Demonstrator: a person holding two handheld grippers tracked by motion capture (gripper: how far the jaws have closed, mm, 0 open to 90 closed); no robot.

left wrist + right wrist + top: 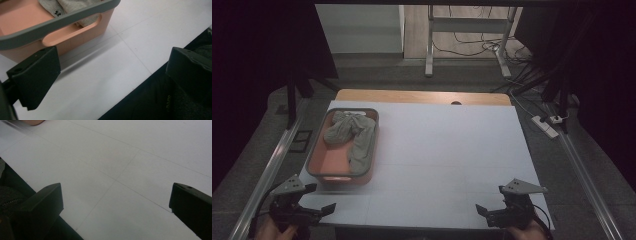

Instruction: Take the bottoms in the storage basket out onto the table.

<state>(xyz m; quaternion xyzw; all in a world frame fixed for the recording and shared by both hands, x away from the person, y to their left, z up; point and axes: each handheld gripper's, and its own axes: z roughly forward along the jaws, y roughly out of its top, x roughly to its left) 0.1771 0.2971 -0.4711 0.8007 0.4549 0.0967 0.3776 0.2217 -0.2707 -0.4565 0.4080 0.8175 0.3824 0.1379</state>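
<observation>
Resting at the near edge of the desk point(437, 150), both tongs stand wide with nothing between their jaws: the left tongs point(319, 197) just in front of the basket's near end, the right tongs point(484, 210) well apart from it over bare white surface. Farther back on the left side sits the salmon basket point(314, 160) with its grey rim, and grey clothes point(354, 137) lie heaped inside, one part draped toward the right wall. A reach into it could plausibly snag only a loose fold, so the garment trails over the rim and tips or drags the light basket; a jaw could also knock the handle slot. No readable writing shows; a small dark butterfly-like mark point(58, 12) sits on the fabric.
</observation>
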